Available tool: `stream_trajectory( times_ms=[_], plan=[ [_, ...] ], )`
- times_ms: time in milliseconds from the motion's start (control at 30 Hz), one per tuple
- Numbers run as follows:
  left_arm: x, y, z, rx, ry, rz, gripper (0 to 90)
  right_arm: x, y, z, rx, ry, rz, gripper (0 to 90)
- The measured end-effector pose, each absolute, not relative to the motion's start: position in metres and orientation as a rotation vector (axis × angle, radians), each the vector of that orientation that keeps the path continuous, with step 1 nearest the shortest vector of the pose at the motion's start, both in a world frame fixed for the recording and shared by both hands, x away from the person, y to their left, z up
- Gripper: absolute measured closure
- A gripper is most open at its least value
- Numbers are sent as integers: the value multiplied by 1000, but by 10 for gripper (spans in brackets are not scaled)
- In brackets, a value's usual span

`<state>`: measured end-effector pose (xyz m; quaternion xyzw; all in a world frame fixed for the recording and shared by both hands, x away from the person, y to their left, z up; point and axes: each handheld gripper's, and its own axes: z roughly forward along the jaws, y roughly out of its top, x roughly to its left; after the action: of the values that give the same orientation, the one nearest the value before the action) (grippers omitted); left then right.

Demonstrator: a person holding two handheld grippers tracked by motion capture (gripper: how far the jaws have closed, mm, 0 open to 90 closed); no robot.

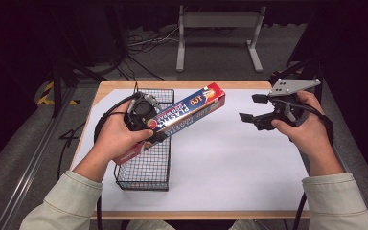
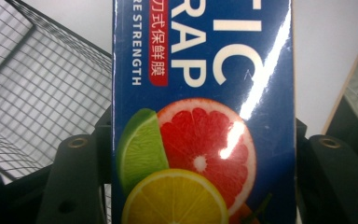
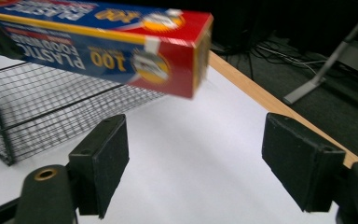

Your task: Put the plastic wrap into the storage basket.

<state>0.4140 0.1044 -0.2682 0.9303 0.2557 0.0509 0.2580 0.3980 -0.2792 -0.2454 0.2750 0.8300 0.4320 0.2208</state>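
While my left gripper (image 1: 146,115) clamps the box (image 1: 182,115) above the basket (image 1: 143,179), my open, empty right gripper (image 1: 254,110) should grasp its free end.

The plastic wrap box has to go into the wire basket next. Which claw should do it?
Probably the left claw: it is already shut on the plastic wrap box, right above the wire basket. The right claw is open, holding nothing, off to the side.

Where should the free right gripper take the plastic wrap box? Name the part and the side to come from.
Probably the red free end of the plastic wrap box, coming in from the right with the right gripper, jaws across the narrow width. The left gripper clamps the box further back above the wire basket; that long end sticks out unsupported toward the open right jaws.
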Motion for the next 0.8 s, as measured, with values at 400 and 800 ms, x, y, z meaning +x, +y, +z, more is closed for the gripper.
stream_trajectory(
  times_ms=[400, 800],
  plan=[
    [413, 118, -265, 2375, 924, 267, 400, 406, -297, -271, 871, 2196, 1205, 223],
    [417, 125, -265, 2283, 1130, 262, 400, 411, -300, -293, 913, 2183, 1206, 227]
  ],
)
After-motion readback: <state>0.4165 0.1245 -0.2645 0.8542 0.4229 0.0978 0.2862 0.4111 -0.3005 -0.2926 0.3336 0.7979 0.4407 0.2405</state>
